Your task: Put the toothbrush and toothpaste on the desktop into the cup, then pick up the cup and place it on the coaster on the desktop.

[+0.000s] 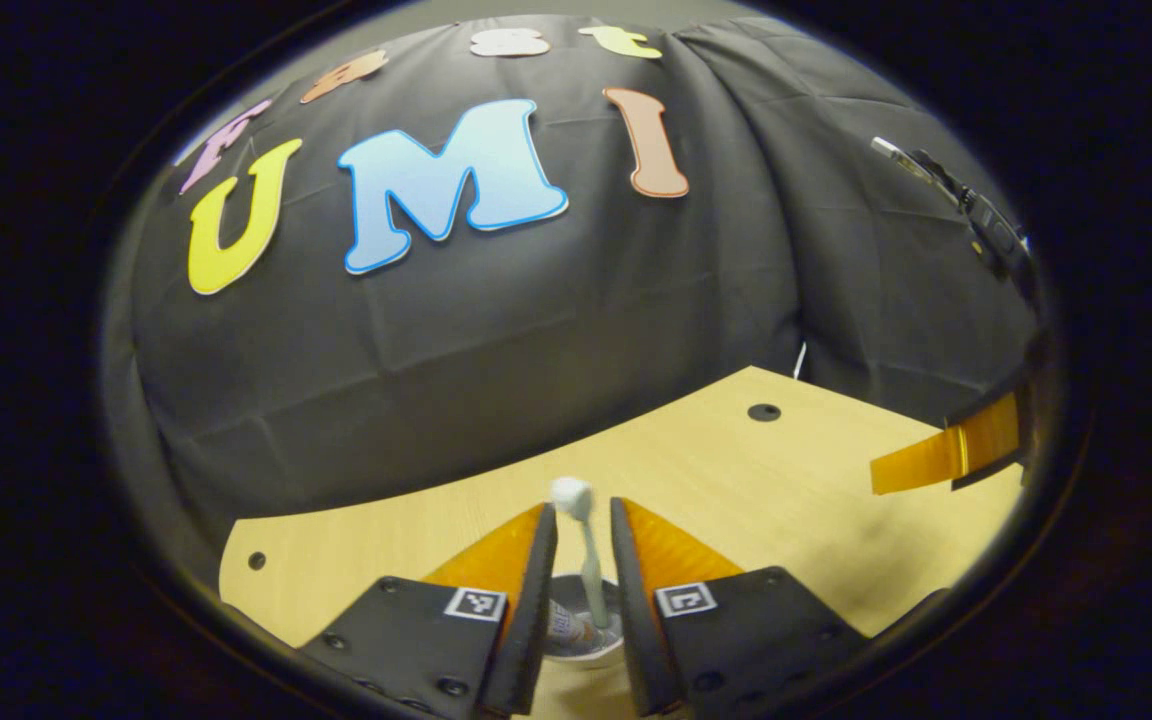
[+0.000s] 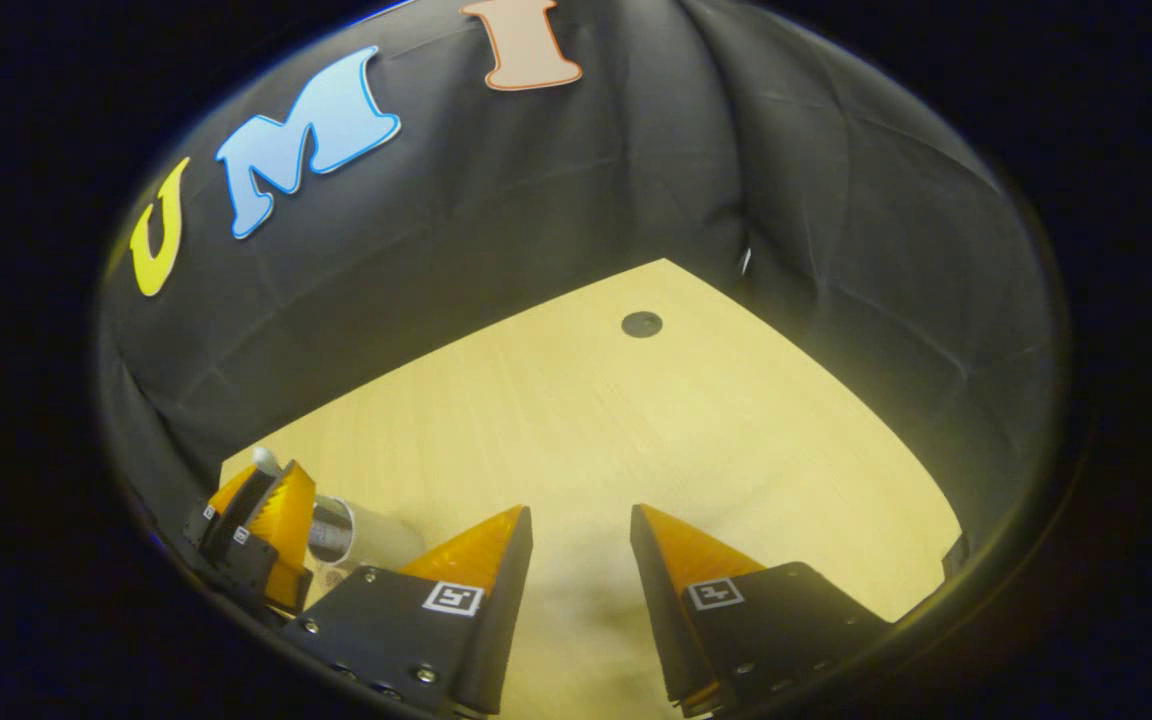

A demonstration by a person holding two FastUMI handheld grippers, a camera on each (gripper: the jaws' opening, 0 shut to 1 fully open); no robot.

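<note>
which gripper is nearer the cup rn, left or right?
Left. The left gripper has its jaws on either side of the cup, with the toothbrush standing between them. The right gripper hangs open over bare desktop, off to the cup's side.

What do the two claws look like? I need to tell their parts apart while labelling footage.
Each claw, left and right, is a pair of wedge-shaped fingers on black, screw-fastened plates. Each plate carries one small square black-and-white marker tag.
</note>
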